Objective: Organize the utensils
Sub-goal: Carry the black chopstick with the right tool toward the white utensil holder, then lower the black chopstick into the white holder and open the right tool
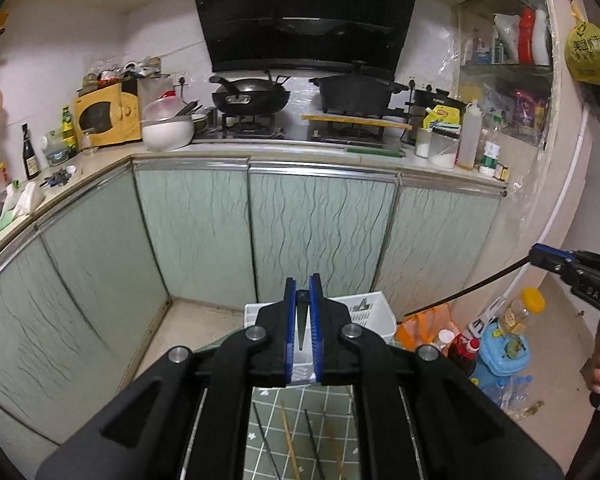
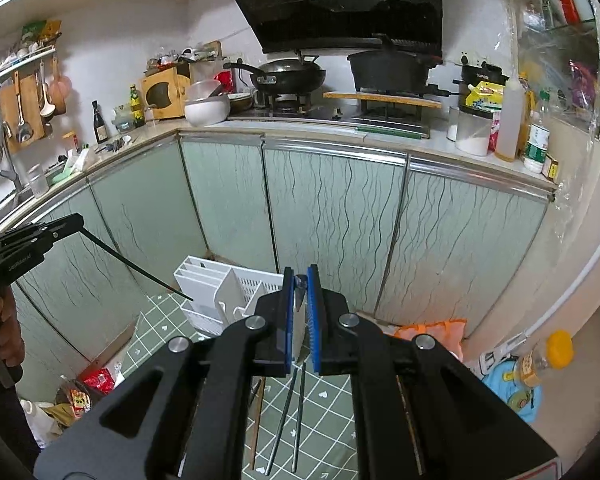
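Both the left gripper [image 1: 302,312] and right gripper [image 2: 300,312] are each clamping one black chopstick [image 2: 136,266] above the white utensil caddy [image 2: 220,296]; several chopsticks [image 2: 290,408] are lying unsorted on the green mat [image 2: 332,408].

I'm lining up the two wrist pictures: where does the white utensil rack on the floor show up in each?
Left wrist view: the white utensil rack sits low at centre, mostly hidden behind the left gripper, in front of the cabinet doors.
Right wrist view: it stands lower left of centre, just left of the right gripper.
Shared landmark: the black wok on the stove.
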Demonstrator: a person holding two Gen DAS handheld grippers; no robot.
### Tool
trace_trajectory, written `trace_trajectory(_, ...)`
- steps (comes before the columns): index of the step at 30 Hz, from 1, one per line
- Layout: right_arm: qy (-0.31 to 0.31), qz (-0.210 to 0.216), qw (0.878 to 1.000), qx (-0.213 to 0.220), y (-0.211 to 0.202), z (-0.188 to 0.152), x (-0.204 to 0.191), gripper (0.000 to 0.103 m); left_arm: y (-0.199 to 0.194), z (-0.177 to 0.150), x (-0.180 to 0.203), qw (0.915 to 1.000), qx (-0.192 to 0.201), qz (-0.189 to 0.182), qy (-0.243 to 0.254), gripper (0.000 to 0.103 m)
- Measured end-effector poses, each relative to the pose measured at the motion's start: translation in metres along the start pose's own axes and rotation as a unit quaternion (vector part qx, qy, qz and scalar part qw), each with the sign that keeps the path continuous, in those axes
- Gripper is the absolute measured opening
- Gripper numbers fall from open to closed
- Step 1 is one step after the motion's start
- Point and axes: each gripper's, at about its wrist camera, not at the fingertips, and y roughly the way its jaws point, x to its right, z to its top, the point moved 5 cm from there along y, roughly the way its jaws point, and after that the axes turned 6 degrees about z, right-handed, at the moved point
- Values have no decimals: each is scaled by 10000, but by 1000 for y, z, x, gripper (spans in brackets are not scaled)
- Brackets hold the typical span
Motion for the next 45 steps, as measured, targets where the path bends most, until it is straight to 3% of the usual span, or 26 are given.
trace_trajectory(10, -44, 139, 9999, -34, 22, 23, -7, 6, 19, 29, 29, 9996, 3, -186, 200, 8)
trace_trajectory(23, 18, 310, 9989, -364, 80, 16, -4, 6, 65, 34, 70, 9977, -204, -508, 407, 8)
trace_trajectory(45, 154, 277, 9969, -714, 140, -33, 2, 6, 142, -19, 104, 9943, -713, -525, 596, 8)
